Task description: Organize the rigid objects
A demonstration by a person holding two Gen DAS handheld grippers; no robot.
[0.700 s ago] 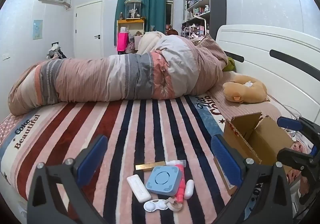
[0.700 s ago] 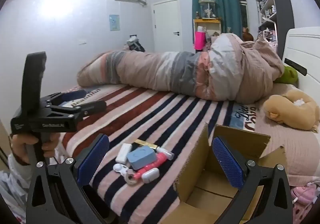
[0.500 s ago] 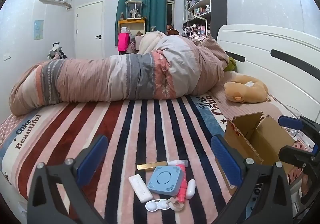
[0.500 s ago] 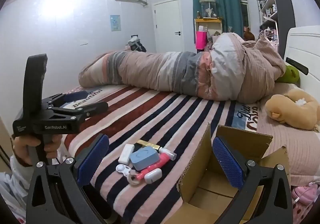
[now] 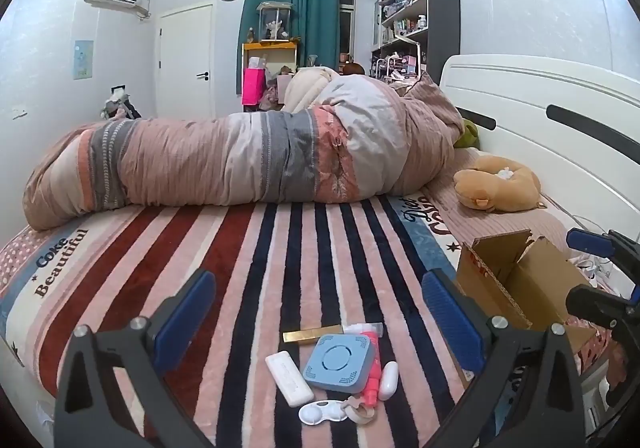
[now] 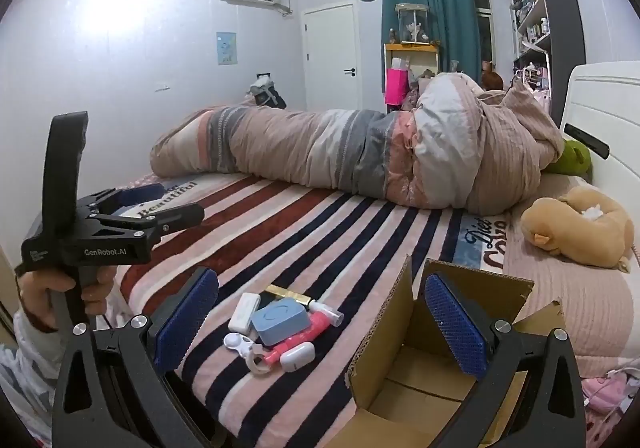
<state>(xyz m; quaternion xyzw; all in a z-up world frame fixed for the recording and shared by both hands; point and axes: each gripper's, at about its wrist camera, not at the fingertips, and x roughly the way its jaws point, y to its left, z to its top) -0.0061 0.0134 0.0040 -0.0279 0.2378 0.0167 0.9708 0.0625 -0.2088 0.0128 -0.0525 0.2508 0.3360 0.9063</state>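
Note:
A small pile lies on the striped blanket near the bed's front edge: a blue square device (image 5: 339, 362) (image 6: 281, 320), a white bar (image 5: 289, 372) (image 6: 244, 312), a pink bottle (image 5: 372, 364) (image 6: 298, 338), a gold stick (image 5: 312, 334) (image 6: 288, 292), a white capsule (image 5: 388, 380) (image 6: 297, 356) and a white ring piece (image 5: 324, 411) (image 6: 238, 342). An open cardboard box (image 5: 516, 288) (image 6: 404, 372) stands to the right of it. My left gripper (image 5: 320, 322) is open, above and behind the pile. My right gripper (image 6: 322, 318) is open, straddling the box's left flap.
A rolled pink and grey duvet (image 5: 240, 159) lies across the bed behind. An orange plush toy (image 5: 498, 185) sits by the white headboard (image 5: 560, 119). The left gripper's body and the hand holding it (image 6: 92, 244) show at left in the right wrist view.
Both views have shifted slightly; the pile sits a little more to the right in both views. Both grippers stay open and empty.

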